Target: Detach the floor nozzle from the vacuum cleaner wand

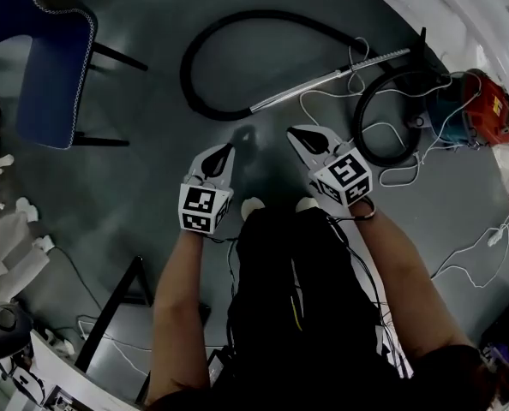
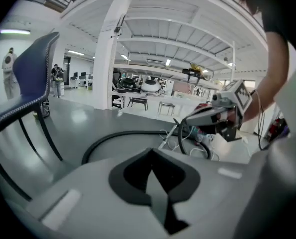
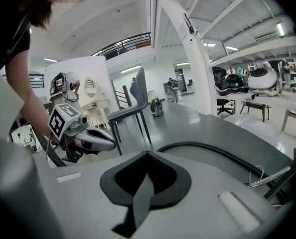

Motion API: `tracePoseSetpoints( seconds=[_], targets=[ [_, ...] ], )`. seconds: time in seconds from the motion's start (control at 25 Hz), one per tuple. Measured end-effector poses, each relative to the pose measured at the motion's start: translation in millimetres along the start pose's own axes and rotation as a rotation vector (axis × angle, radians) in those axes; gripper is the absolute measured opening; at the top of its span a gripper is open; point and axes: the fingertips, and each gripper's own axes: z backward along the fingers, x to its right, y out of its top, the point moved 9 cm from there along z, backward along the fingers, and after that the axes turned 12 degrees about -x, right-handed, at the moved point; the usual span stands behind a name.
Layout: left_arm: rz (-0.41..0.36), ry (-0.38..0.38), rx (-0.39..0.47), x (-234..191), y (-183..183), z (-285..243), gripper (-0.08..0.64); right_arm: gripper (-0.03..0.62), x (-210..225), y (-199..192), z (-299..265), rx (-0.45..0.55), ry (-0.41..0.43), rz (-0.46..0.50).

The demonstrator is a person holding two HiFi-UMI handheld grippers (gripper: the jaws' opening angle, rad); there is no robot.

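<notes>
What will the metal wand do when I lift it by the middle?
The wand looks like a straight metal tube, so it should stay stiff. The black hose joined to one end lies in a wide loop and will probably drag, pulling that end down. A white cable lies across the wand and may snag.

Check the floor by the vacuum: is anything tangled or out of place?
Yes. A white cable lies in loose loops over the wand and the hose coil beside the red vacuum, so it looks tangled with them and could snag.
</notes>
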Motion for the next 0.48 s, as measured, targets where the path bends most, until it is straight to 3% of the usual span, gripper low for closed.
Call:
tracePoseSetpoints(
  seconds=[0.12, 0.48],
  targets=[
    [0.039, 0.012, 0.001, -15, -19, -40, 0.008, -0.002, 17, -24, -36, -0.010, 0.002, 0.015],
    [0.025, 0.013, 0.016, -52, -69, -145, 0.008, 0.000, 72, -84, -131, -0.011, 0.035, 0.077]
  ],
)
